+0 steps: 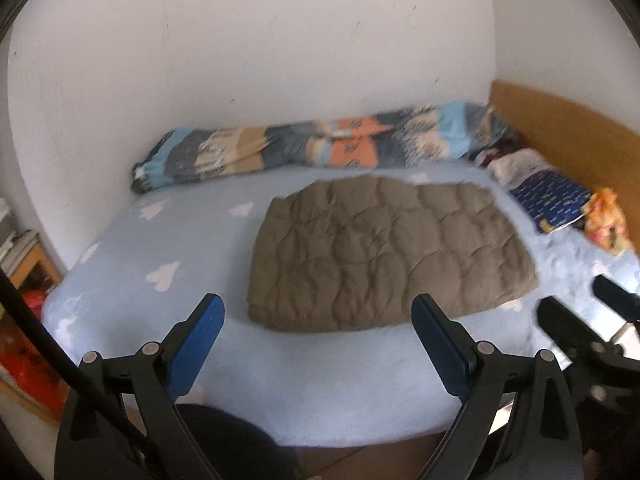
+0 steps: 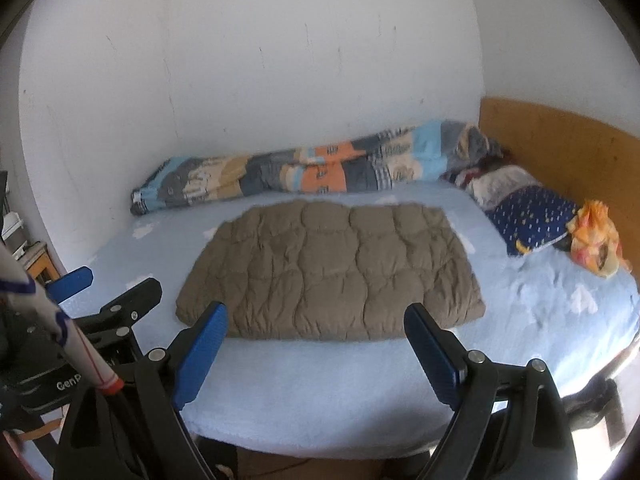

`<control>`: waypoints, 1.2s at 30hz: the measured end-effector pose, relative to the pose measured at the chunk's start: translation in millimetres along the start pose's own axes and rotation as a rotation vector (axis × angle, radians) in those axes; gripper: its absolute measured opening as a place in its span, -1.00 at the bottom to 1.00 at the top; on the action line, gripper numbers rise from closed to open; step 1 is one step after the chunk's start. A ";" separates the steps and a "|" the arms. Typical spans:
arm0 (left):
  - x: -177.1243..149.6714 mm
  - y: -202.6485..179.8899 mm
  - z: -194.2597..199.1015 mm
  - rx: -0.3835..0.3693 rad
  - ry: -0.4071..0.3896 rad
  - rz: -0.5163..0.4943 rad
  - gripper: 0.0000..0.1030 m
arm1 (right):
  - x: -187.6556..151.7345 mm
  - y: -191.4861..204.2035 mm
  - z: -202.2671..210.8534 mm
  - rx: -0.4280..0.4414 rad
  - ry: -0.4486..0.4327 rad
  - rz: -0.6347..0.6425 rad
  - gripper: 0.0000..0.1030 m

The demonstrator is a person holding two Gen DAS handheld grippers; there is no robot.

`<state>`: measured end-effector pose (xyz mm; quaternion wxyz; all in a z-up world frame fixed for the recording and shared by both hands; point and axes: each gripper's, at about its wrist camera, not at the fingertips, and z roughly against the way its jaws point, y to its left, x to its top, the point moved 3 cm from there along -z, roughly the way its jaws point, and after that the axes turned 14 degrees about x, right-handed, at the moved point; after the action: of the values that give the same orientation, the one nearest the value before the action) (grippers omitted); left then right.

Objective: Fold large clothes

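A brown quilted garment [image 1: 392,252] [image 2: 328,268] lies folded into a flat rectangle on the light blue bed sheet [image 1: 320,376] [image 2: 320,384]. My left gripper [image 1: 318,308] hangs open in front of its near edge, nothing between the blue pads [image 1: 200,344]. My right gripper [image 2: 316,316] is also open and empty, back from the garment's near edge. The right gripper's black fingers [image 1: 576,328] show at the right of the left wrist view. The left gripper [image 2: 100,292] shows at the left of the right wrist view.
A rolled patterned duvet [image 1: 320,144] [image 2: 312,168] lies along the white wall. A navy pillow [image 2: 532,220] and an orange bag [image 2: 596,236] sit by the wooden headboard [image 2: 560,144]. A shelf with clutter [image 1: 24,264] stands left of the bed.
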<state>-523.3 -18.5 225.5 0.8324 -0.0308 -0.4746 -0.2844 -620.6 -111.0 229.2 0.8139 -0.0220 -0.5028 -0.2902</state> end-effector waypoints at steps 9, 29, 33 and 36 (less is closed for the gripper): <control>-11.5 -12.4 -13.7 0.075 0.052 -0.068 0.83 | -4.3 -12.0 0.0 -0.034 -0.002 -0.009 0.80; -21.9 -13.3 -23.6 0.067 0.088 -0.089 0.83 | -11.0 -5.9 -15.2 -0.044 0.050 0.011 0.81; -23.7 -12.1 -26.6 0.068 0.092 -0.095 0.83 | -11.9 -8.4 -18.1 -0.046 0.060 0.005 0.81; -24.9 -12.0 -29.2 0.067 0.098 -0.098 0.83 | -13.2 -8.7 -20.8 -0.045 0.069 0.007 0.81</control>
<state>-516.4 -26.9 186.7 0.8403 0.0345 -0.4435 -0.3099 -612.4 -119.0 205.7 0.8312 -0.0320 -0.4675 -0.2993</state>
